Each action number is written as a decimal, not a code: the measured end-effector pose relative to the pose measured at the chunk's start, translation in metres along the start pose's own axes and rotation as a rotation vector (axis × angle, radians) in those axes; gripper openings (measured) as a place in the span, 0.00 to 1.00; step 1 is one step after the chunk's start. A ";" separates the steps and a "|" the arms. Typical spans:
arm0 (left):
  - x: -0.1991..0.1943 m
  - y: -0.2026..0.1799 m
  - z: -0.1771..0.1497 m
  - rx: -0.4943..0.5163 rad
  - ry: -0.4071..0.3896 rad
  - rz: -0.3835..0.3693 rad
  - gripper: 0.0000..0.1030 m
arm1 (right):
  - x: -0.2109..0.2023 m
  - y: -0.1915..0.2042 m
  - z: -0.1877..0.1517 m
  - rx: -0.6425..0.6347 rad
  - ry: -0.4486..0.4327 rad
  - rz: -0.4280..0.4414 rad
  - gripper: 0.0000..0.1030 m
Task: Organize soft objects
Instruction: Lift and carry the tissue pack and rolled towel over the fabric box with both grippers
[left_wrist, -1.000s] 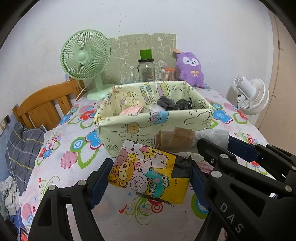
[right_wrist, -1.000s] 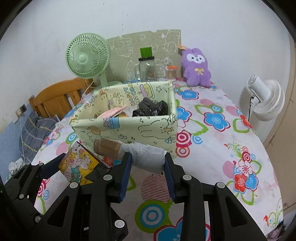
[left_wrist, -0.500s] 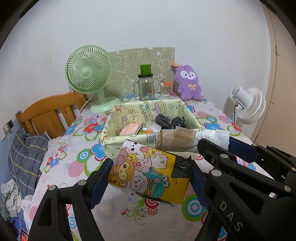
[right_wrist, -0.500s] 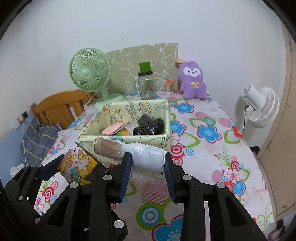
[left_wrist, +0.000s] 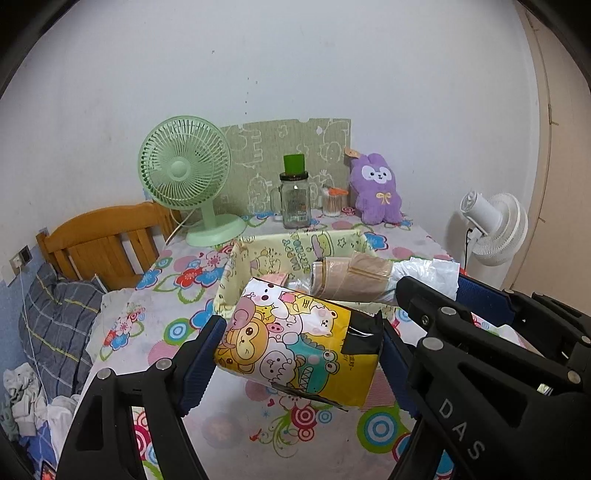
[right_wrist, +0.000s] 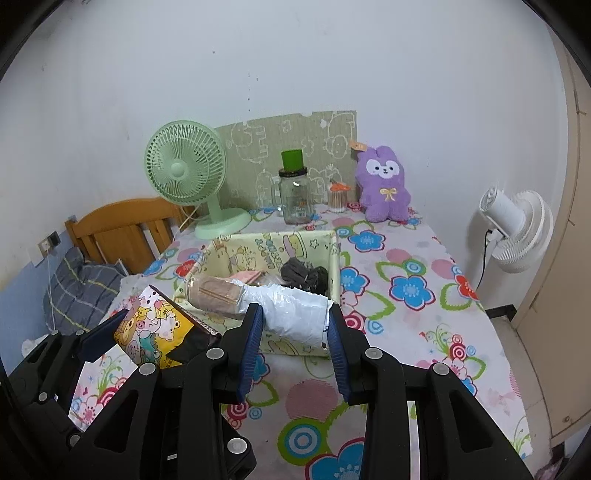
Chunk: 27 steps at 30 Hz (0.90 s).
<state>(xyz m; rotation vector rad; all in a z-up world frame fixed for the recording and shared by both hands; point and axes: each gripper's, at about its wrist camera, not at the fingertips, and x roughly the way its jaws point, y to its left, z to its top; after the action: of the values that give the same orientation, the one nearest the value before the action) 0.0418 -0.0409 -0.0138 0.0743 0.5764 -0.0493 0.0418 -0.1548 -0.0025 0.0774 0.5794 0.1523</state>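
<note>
Both loads lifted clear of tabletop (right_wrist: 406, 258) for drop into fabric bin (right_wrist: 334, 254): left gripper (left_wrist: 299, 354) fingers pinching cartoon pack (left_wrist: 295, 347) centre-frame, right gripper (right_wrist: 295, 328) fingers clamped on wrapped roll (right_wrist: 295, 310).

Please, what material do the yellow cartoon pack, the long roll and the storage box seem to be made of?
Yellow cartoon pack: glossy printed plastic film, judging by its sheen and creases.
Long roll: crinkled clear or white plastic wrap over something beige, perhaps fabric; the contents are unclear.
Storage box: probably coated fabric or soft plastic, since its printed walls sag a little.
</note>
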 end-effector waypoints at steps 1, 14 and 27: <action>-0.001 0.000 0.002 0.000 -0.004 0.000 0.79 | -0.001 0.000 0.002 0.000 -0.004 0.000 0.37; 0.001 0.006 0.021 -0.013 -0.041 -0.004 0.79 | 0.001 0.004 0.025 0.003 -0.038 -0.004 0.37; 0.022 0.014 0.042 -0.018 -0.052 -0.009 0.79 | 0.023 0.004 0.045 0.007 -0.050 -0.008 0.37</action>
<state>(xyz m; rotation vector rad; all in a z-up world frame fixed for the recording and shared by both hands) 0.0833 -0.0309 0.0100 0.0524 0.5253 -0.0547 0.0848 -0.1480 0.0228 0.0856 0.5308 0.1404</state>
